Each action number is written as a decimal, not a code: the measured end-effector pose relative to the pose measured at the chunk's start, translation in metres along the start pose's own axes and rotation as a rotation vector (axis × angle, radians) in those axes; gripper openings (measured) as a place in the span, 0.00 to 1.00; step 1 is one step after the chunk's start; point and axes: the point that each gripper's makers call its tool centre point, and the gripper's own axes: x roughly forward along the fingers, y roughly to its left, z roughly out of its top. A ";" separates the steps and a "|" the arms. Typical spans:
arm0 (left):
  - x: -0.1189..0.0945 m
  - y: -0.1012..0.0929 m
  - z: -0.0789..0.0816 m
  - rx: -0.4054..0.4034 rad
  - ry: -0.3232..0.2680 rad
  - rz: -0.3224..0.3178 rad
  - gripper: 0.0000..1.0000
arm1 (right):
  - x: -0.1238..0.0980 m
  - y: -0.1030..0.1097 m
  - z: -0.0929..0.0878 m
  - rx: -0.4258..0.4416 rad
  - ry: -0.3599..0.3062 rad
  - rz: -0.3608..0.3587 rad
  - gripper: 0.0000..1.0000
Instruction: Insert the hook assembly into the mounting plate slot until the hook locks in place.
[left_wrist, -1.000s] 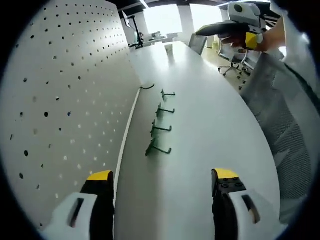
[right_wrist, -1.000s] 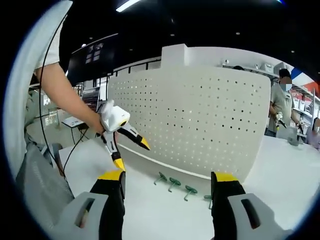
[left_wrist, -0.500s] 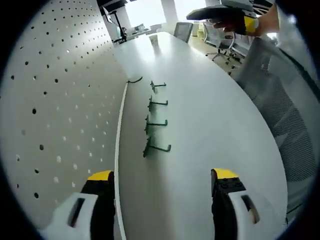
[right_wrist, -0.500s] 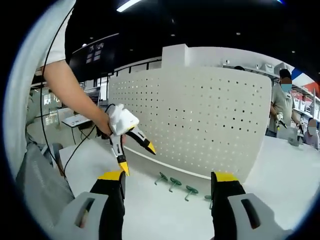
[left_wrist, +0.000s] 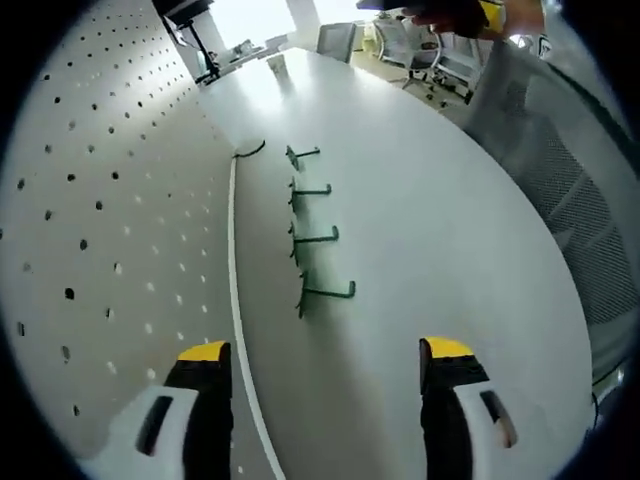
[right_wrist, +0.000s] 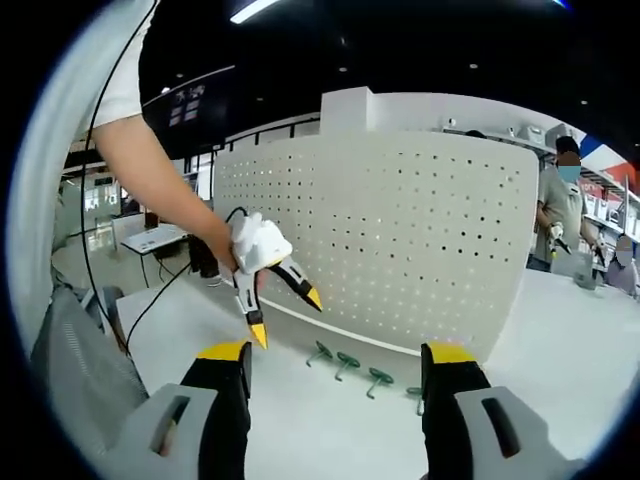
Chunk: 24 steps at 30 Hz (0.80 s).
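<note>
Approach step, nothing gripped yet. Left gripper (right_wrist: 276, 300) spread wide, empty, above the table (left_wrist: 430, 230); right gripper (right_wrist: 335, 372) likewise spread and empty. Four green hooks (left_wrist: 325, 291) in a row on the table, just beside the foot of the pegboard (left_wrist: 100, 200). Thin bent wire, upturned tip. Next, by judgement: lower onto the nearest hook, pinch the shank, aim at a board hole.

Two handheld grippers — black jaws, yellow tips, white shells

The left gripper (right_wrist: 285, 312) has a white body with a black cable trailing from it; the right gripper (right_wrist: 335, 372) has slotted white jaw housings — the person wears a white short sleeve (right_wrist: 115, 85).
</note>
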 end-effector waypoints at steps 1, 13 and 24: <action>0.002 0.001 0.000 0.007 0.006 -0.007 0.79 | 0.000 0.000 0.000 0.000 0.000 -0.002 0.67; 0.021 0.006 0.008 0.045 0.012 -0.076 0.77 | -0.007 -0.006 -0.001 0.003 0.003 -0.023 0.66; 0.038 0.002 0.004 0.101 0.066 -0.152 0.75 | -0.017 -0.008 -0.005 0.016 0.009 -0.049 0.65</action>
